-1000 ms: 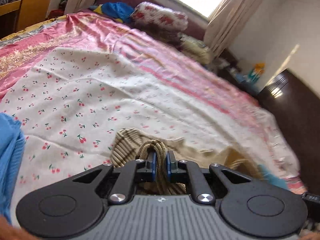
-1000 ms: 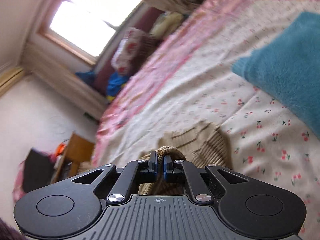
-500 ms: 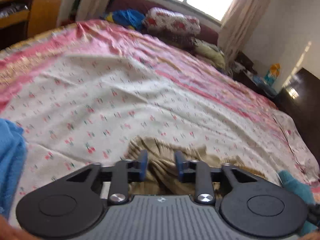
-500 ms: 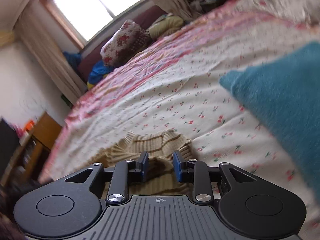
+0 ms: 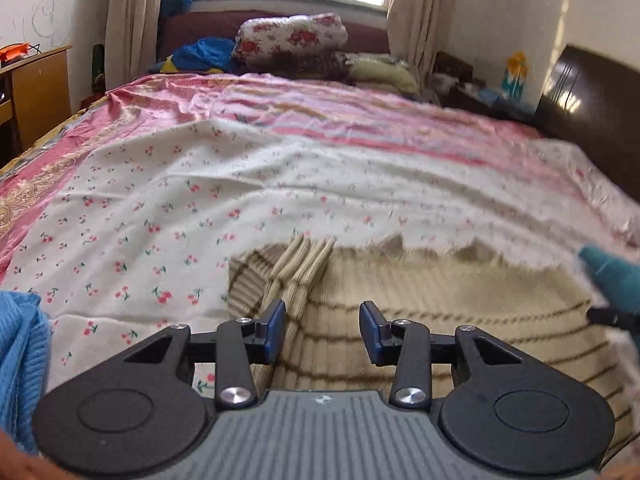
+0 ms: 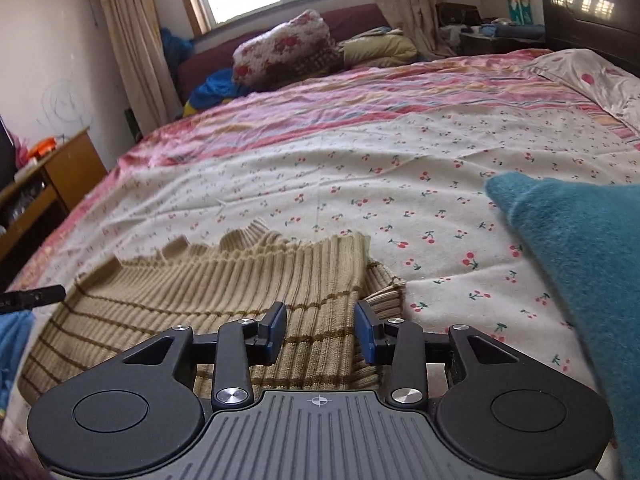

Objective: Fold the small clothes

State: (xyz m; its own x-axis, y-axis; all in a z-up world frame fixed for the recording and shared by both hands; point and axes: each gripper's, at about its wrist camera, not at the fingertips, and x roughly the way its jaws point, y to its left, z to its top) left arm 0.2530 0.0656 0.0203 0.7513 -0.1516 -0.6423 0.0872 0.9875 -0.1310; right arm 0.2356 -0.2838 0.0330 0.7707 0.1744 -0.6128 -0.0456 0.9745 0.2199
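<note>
Cherry-print bedsheet with a beige striped sweater spread flat at its near edge.
Left gripper and right gripper both hover over the sweater, jaws spread wide, pinching nothing; a teal garment lies just right.

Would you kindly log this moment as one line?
left gripper: open | right gripper: open | beige striped sweater: flat on bed, ungripped

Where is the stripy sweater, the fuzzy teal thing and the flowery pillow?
Stripy sweater (image 6: 224, 292): right wrist view, on its ribbed middle.
Fuzzy teal thing (image 6: 580, 248): right wrist view, on its fluffy top side.
Flowery pillow (image 5: 290, 36): left wrist view, on its rose-printed front.
</note>
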